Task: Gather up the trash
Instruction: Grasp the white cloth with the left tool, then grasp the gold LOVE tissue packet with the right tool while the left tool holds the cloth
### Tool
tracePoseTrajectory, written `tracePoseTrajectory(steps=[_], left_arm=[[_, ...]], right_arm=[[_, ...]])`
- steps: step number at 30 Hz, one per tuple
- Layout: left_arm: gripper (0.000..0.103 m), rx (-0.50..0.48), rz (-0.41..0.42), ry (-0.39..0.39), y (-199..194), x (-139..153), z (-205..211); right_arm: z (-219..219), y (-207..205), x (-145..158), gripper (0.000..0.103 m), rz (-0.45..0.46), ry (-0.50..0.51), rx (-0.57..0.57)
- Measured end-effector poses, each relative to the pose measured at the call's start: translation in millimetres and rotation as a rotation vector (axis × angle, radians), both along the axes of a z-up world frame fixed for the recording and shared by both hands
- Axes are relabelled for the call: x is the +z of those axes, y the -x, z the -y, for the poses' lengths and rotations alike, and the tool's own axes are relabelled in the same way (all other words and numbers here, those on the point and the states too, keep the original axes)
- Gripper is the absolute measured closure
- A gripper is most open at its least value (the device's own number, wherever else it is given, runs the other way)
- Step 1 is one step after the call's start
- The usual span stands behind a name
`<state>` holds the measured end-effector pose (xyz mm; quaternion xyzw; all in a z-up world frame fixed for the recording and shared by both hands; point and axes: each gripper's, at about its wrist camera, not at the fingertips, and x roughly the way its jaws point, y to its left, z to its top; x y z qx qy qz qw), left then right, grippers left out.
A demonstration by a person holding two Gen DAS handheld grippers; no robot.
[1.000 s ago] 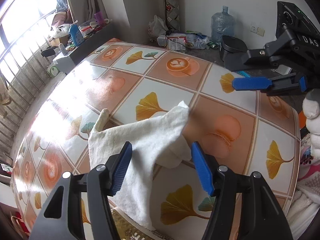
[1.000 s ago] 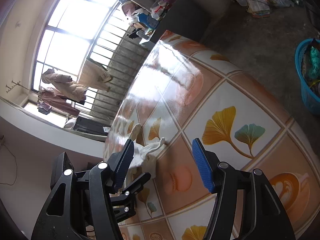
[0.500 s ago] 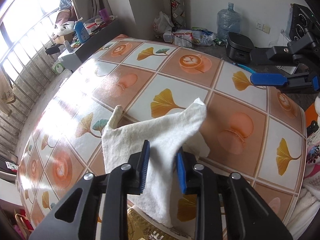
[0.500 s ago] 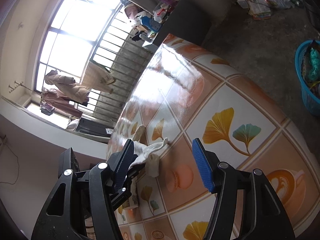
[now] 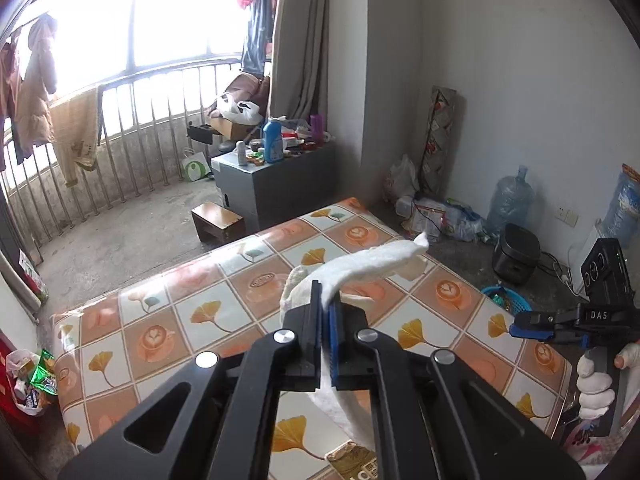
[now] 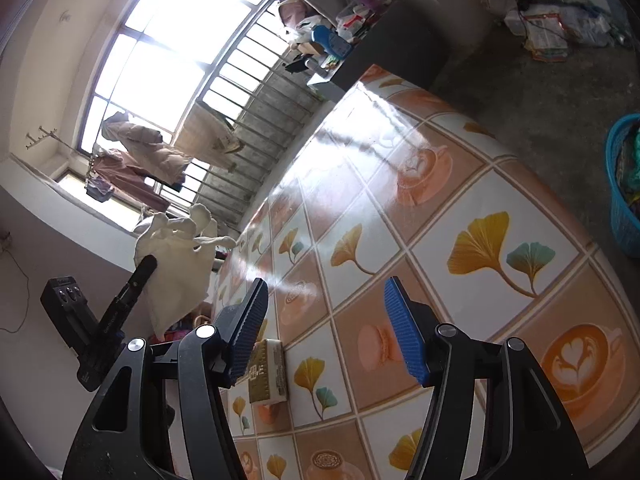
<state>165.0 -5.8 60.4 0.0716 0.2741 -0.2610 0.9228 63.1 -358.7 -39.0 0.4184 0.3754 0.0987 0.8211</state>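
Note:
My left gripper (image 5: 327, 300) is shut on a white paper towel (image 5: 372, 262) and holds it in the air above the tiled table (image 5: 208, 312). The towel droops on both sides of the jaws. In the right wrist view the towel (image 6: 176, 256) hangs from the left gripper (image 6: 146, 264) at the left, clear of the table. My right gripper (image 6: 326, 320) is open and empty, low over the table (image 6: 440, 216); it also shows in the left wrist view (image 5: 528, 326) at the right edge of the table.
A gold box (image 6: 266, 376) lies on the table near the right gripper's left finger; its corner shows in the left wrist view (image 5: 352, 460). A blue basket (image 6: 624, 188) with trash stands on the floor beside the table. A bag of wrappers (image 5: 32, 376) sits at the left.
My left gripper closed on the paper towel and lifted it off the table. The right gripper stayed open and barely moved.

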Motion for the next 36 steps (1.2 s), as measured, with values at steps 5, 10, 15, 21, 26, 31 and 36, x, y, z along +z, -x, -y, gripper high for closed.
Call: tracePoseTrajectory(steps=[5,10,15,21,26,31,36], left_arm=[[0.101,0.098,-0.124,-0.022,17.0,-26.5,-45.4],[0.101,0.098,-0.333,-0.038,38.6,-90.3,-52.8],[0.101,0.017,-0.463,0.028,48.5,-123.8,-25.1],[0.101,-0.143,-0.458,0.051,51.5,-124.6,32.7],[0.101,-0.259,-0.464,0.076,57.7,-129.1,81.7],[0.101,-0.289,-0.455,0.108,60.3,-121.8,92.8],[0.101,-0.194,-0.380,0.107,48.7,-95.6,55.9]], right_arm=[[-38.4,-14.9,-5.7,0.044,-0.018,0.003,0.124],[-54.3,-24.4,-6.8,0.044,-0.032,0.009,0.173],[-39.7,-25.7,-4.1,0.044,-0.038,0.016,0.137],[-14.8,-10.6,-3.9,0.044,-0.039,0.022,0.061],[-0.4,-2.2,-2.1,0.044,-0.039,0.033,0.011],[1.4,1.8,0.6,0.044,-0.036,0.047,-0.009],[-0.1,0.4,-0.5,0.043,-0.034,0.053,-0.003]])
